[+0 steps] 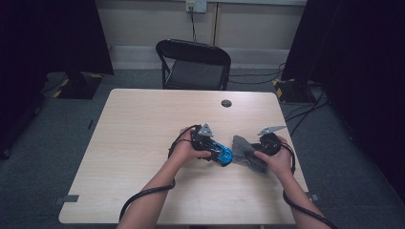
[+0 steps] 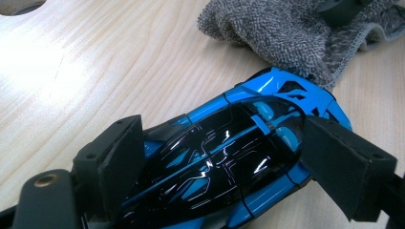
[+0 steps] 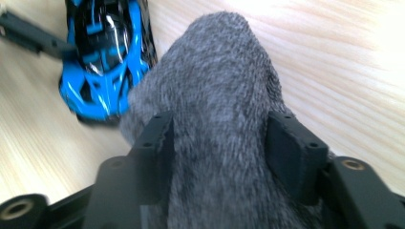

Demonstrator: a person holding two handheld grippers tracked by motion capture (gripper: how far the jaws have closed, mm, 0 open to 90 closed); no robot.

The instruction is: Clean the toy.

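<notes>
From above, the pale wood-grain desk (image 1: 143,143) carries both hands near its right half, toward the near edge: the left tool (image 1: 216,151) lies over a blue and black toy car (image 1: 222,153), and the right tool (image 1: 254,149) meets a grey cloth (image 1: 246,152) just beside that car. That high view also takes in a round cable hole (image 1: 226,103) near the far edge and a black folding chair (image 1: 193,64) beyond the desk. The left gripper view brings the toy car (image 2: 239,152) close: glossy, hard-shelled, a black canopy with bright blue ribs and reflections, its flanks pinched between the left tool's (image 2: 239,164) matte foam-faced pads, so it is clamped. The cloth (image 2: 286,38) lies touching the car's far end, a looped terry weave with a stitched hem. The right gripper view shows the cloth (image 3: 219,109) as a soft rounded hump rising between the right tool's (image 3: 219,152) jaws, which stand about half wide; whether the pads press it I cannot tell. The car (image 3: 105,62) sits beyond, slightly blurred.
</notes>
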